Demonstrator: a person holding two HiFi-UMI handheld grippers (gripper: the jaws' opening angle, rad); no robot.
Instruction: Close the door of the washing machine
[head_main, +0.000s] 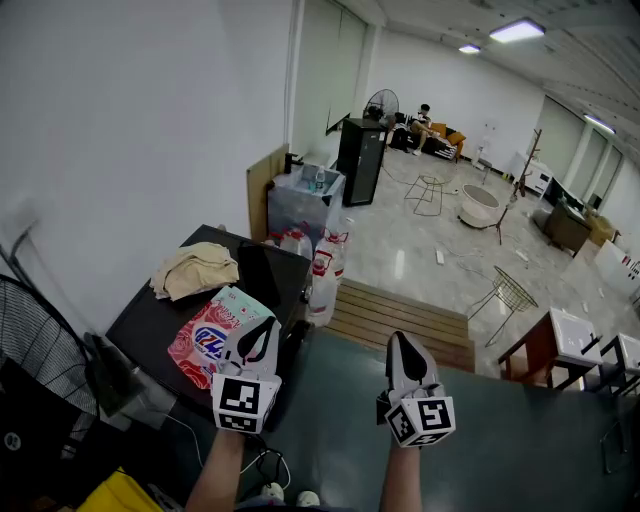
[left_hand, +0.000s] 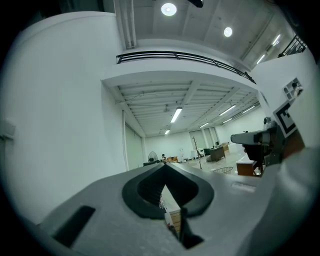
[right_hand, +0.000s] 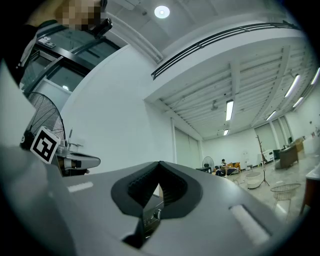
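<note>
No washing machine door shows in any view. In the head view both grippers are held side by side, pointing away from me over a dark grey-green flat top (head_main: 500, 440). My left gripper (head_main: 266, 324) is shut with nothing between its fingers, its tips meeting in the left gripper view (left_hand: 165, 164). My right gripper (head_main: 398, 338) is also shut and empty, its tips closed to a point in the right gripper view (right_hand: 160, 162). Each gripper view catches the other gripper at its side: the right gripper (left_hand: 260, 142) and the left gripper (right_hand: 70, 160).
A black table (head_main: 150, 320) at the left holds a beige cloth (head_main: 195, 268) and a red and teal bag (head_main: 215, 335). Water bottles (head_main: 322, 268) stand beside it, a wooden pallet (head_main: 400, 315) lies ahead. A fan (head_main: 40, 345) is at far left; a person (head_main: 424, 118) sits far back.
</note>
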